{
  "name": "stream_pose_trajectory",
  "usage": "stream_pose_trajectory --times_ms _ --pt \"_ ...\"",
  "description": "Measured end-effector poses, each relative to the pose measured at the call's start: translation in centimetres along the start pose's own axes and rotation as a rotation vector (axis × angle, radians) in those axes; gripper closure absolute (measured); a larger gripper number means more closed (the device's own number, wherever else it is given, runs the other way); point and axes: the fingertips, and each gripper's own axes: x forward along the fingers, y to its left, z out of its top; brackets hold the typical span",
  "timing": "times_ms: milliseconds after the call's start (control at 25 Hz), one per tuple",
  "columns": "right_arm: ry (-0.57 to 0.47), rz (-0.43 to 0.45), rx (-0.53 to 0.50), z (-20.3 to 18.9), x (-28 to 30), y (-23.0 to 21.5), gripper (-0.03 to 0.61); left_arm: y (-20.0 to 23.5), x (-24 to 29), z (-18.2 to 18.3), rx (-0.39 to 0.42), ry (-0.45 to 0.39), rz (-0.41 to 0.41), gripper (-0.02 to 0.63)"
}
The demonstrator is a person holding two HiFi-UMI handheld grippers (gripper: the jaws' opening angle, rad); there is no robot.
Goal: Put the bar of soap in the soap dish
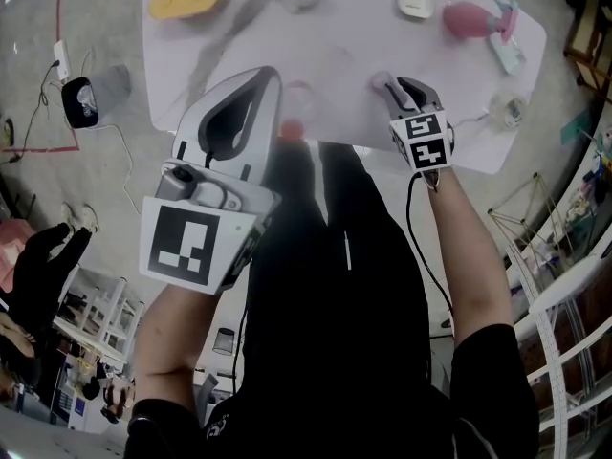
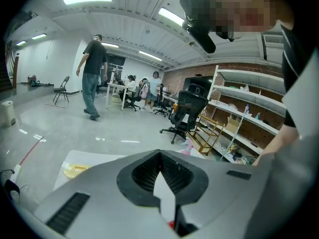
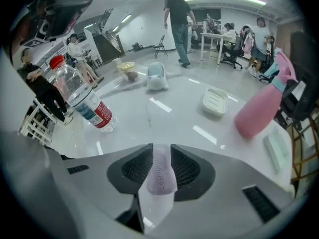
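Soap first: the pale lilac bar of soap (image 3: 160, 176) sits between the partly parted jaws of my right gripper (image 3: 161, 148), pads against both its sides, by the near edge of the white table (image 1: 344, 46). The white ridged soap dish (image 3: 215, 102) lies well apart, farther across. My left gripper (image 1: 271, 73) is closed tight, empty.

Bright overhead light, fisheye-warped edges
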Motion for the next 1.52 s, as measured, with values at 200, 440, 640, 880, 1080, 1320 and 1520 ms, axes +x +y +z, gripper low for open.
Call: stream_pose_trajectory --times_ms 200,440,640,880,1080,1320,1520 --pt "0.074 0.029 -0.074 -1.1 1.5 0.3 0.283 0.8 0.1 -0.6 -0.009 0.01 0.007 0.604" --pt "0.192 0.079 -0.129 -3.5 2.8 0.7 0.275 1.5 0.1 -0.4 -0.011 -0.014 0.018 0.604" --pt "0.251 0.05 -0.191 -4.2 4.0 0.8 0.276 1.7 0.3 -0.7 -0.028 -0.009 0.017 0.604" --pt "0.293 0.041 -0.19 -3.9 4.7 0.3 0.317 1.1 0.2 -1.0 -0.032 0.0 0.0 0.604" --pt "0.357 0.052 -0.258 -4.4 4.3 0.4 0.349 1.0 -0.1 -1.4 -0.042 0.008 -0.002 0.604" --pt "0.357 0.024 -0.23 -4.8 4.5 0.4 0.348 1.7 -0.6 -2.1 -0.085 0.014 0.004 0.604" --pt "0.385 0.03 -0.208 -5.0 4.3 -0.1 0.35 2.2 -0.7 -1.9 -0.081 0.015 0.01 0.604"
